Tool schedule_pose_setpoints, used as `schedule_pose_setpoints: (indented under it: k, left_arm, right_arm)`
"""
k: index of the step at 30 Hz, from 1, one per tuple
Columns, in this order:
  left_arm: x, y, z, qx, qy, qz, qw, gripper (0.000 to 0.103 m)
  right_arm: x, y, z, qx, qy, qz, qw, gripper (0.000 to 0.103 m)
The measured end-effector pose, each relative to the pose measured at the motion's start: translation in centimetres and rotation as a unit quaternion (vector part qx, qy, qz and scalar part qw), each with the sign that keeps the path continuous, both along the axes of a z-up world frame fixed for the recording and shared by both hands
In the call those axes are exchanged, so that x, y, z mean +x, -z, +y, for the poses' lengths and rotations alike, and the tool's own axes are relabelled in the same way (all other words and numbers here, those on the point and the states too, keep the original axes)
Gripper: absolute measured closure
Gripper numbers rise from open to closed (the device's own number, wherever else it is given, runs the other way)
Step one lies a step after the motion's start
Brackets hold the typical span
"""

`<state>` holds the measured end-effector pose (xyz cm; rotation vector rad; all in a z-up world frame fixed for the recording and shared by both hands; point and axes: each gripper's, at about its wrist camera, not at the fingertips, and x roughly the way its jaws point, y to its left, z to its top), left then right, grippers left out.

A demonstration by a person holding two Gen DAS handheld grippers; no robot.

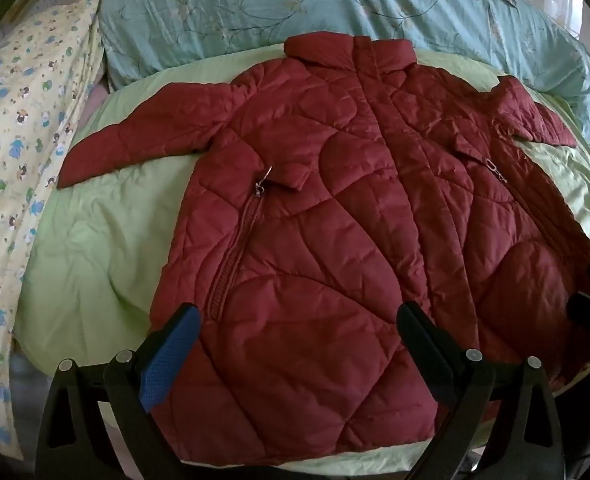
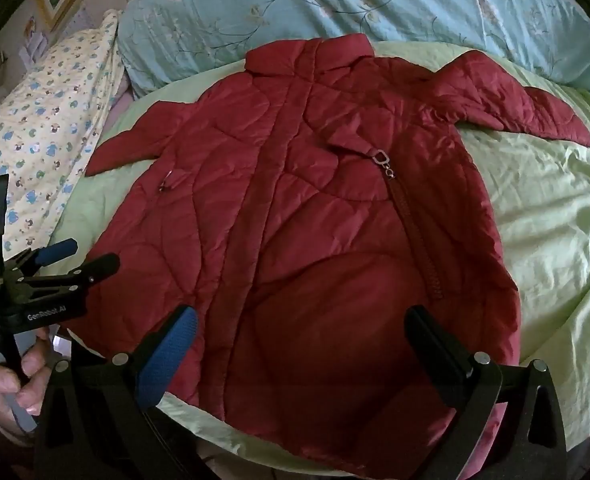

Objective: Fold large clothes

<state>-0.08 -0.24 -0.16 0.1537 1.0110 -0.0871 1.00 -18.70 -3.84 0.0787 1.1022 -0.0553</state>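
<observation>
Under me is a bed covered by a pale green sheet [image 1: 95, 240], wrinkled on the right side. Along its far edge lies a light blue quilt [image 1: 295, 4] printed with flowers, and at the far left a yellow pillow [image 1: 19, 128] with small cartoon animals.

The red coat [image 1: 315, 208] lies flat and face up on the green sheet, collar toward the blue quilt and hem toward me. It is quilted and closed down the front. Both sleeves are spread out to the sides, the left sleeve [image 1: 135, 140] reaching toward the yellow pillow and the right sleeve [image 2: 535, 112] pointing at the right side of the bed. Each side of the chest has a slanted zip pocket; the left zip pull [image 1: 263, 184] and the right zip pull [image 2: 385, 162] both sit at the top of their zips.

My left gripper [image 1: 299, 320] hangs over the hem on the left half of the coat, its jaws spread wide with nothing between them but the fabric below. My right gripper [image 2: 303, 324] hangs over the hem on the right half, jaws just as wide and gripping nothing. From the right wrist view, my left hand [image 2: 11, 380] shows at the lower left edge, wrapped round its handle.
</observation>
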Motion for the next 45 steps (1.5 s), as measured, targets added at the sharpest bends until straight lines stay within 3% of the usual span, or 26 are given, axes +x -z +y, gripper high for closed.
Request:
schedule_pose_setpoints:
  k: [24,32,35,45]
  left_arm:
    - [-0.4,-0.2,0.2,-0.012,0.0,-0.01,0.9999,0.003]
    - [-0.5,-0.3,0.3,-0.008,0.001,-0.007,0.9999,0.003]
    - [-0.4,-0.2,0.3,-0.004,0.002,0.0,1.0,0.003]
    - [0.4,0.5,0.3,0.002,0.004,-0.002,1.0,0.003]
  right_arm:
    - [-0.1,-0.5,0.2,0.01,-0.005,-0.016,1.0,0.0]
    - [0.0,-0.5,0.5,-0.005,-0.008,-0.017,1.0,0.0]
    - [-0.1,-0.6,0.5,-0.003,-0.012,-0.037,0.999,0.0]
    - [0.3,-0.6,-0.3,0.016,-0.004,-0.039,0.999,0.0]
